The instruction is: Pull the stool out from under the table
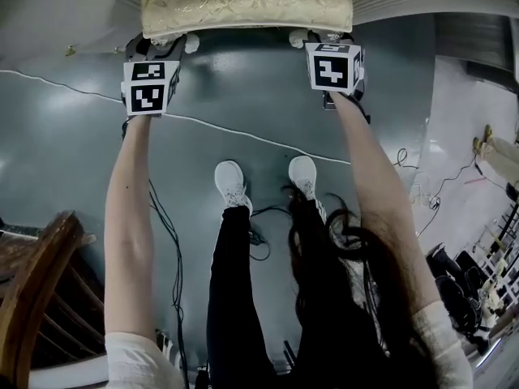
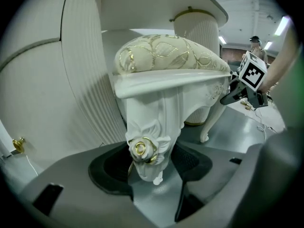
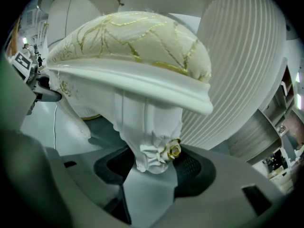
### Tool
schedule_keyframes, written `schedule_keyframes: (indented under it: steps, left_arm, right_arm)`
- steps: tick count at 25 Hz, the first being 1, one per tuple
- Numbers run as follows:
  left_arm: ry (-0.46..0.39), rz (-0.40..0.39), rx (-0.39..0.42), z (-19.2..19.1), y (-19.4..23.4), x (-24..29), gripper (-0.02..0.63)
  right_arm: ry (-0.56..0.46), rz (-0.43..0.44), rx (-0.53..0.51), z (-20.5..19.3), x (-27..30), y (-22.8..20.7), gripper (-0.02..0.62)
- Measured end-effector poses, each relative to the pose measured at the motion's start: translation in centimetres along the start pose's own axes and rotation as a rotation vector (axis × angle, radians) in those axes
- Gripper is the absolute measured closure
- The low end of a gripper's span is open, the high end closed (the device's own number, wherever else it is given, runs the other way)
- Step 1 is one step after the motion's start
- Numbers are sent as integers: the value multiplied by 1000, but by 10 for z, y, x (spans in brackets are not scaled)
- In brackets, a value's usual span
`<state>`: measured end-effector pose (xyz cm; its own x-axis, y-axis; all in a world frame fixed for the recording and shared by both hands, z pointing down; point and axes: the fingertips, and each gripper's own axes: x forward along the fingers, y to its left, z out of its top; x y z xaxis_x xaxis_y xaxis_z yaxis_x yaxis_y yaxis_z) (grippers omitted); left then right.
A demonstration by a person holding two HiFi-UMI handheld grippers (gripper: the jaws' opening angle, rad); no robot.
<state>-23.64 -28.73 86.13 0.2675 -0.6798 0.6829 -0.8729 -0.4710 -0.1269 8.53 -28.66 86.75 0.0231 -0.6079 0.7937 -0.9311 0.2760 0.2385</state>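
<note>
Already both grippers have hold of the stool point(image 1: 247, 2), so the reach and the grasp look done. The left gripper point(image 2: 151, 163) has its fingers point(image 2: 114, 167) closed against the sides of one carved front leg point(image 2: 152, 141), just at the gilt rose. The right gripper point(image 3: 152, 165) pinches the other front leg point(image 3: 152, 146) in the same way, low on the carving. Neither pair is pressed together; each is held apart by the leg it squeezes.

From the head view, the near part of the gold-patterned cushion shows openly from above, at the far end of both outstretched arms, with the person's shoes point(image 1: 231, 181) well back from it on the grey floor point(image 1: 65, 152). From the left gripper view, the table point(image 2: 142, 8) hangs above and behind the cushion, with its fluted pedestal point(image 2: 197, 32) close behind. How much of the seat lies beneath the tabletop cannot be told.

My judgement: the pull is at most partway through. What is left is to draw the stool toward the feet until it stands free of the table, then let go.
</note>
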Motion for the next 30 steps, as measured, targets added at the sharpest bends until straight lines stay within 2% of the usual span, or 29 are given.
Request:
schedule_keyframes:
  steps: [5,15,18,22,25,30]
  left_arm:
    - [-25,21,-70,0,0,-1,331]
    - [11,58,-109,-8,-8,-5,334]
    - [3,86,-152,-19,-25,-9,334]
    - [-49,127,-218,-25,-66,-29,336]
    - [-30,134,-216,-26,-82,-40,336]
    - [7,135,-214,-35,-80,-54,336]
  right_arm:
    - [20,8,-14,1,2,0,327]
    - [17,57,-86,0,11,-4,325]
    - [28,68,-117,-4,18,-10,325]
    - [46,92,-182,-13,13,-33,325]
    - [39,101,-177,-26,-1,-40,325]
    - [50,113,-177,-32,-14,-27,325]
